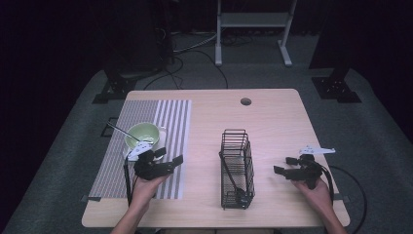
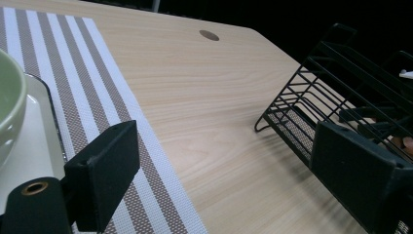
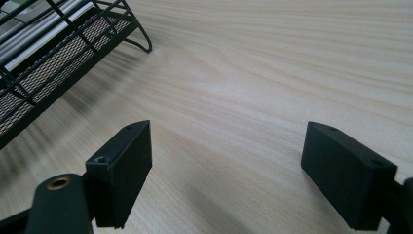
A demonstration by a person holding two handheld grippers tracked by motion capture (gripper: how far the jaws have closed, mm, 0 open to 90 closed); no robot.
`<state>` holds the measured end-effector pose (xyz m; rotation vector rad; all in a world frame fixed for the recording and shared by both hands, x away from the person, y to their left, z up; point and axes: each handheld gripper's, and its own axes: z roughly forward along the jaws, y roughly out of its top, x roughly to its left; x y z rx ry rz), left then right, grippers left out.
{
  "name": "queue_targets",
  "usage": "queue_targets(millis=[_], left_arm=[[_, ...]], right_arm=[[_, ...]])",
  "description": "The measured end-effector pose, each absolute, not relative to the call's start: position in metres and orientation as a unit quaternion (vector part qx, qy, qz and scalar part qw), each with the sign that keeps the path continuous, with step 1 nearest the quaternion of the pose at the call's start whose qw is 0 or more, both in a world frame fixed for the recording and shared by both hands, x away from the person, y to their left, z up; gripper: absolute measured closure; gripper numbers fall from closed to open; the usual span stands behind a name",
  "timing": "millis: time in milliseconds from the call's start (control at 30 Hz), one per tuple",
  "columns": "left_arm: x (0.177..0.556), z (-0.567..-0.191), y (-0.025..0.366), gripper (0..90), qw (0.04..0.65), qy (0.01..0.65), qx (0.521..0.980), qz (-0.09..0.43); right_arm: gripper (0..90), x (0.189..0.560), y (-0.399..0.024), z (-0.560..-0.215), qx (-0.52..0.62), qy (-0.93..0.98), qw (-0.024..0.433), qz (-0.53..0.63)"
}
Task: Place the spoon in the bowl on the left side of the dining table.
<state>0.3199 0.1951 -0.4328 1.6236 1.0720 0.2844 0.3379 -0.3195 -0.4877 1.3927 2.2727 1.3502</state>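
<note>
I see my left gripper wide, empty, green bowl just behind it; right gripper wide, empty, wire basket between them on the counter.

Left gripper: black, blocky rectangular jaws, brass-ringed screw hole, white plate on top. Right gripper: same black build, looping black cable. Forearms bare, no sleeves.
</note>
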Motion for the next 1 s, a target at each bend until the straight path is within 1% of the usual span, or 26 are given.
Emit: queue_targets(millis=[500,767,1000], left_arm=[[0.315,-0.439,0.191,10.4,0.550,0.451,0.692,0.119],[0.310,-0.443,0.187,10.4,0.541,0.440,0.707,0.121],[0.306,-0.445,0.184,10.4,0.539,0.438,0.710,0.121]], right_arm=[[17.6,0.338,-0.319,-0.488,0.464,0.759,0.077,0.450],[17.7,0.337,-0.319,-0.488,0.464,0.758,0.076,0.451],[17.7,0.337,-0.319,-0.488,0.462,0.760,0.076,0.451]])
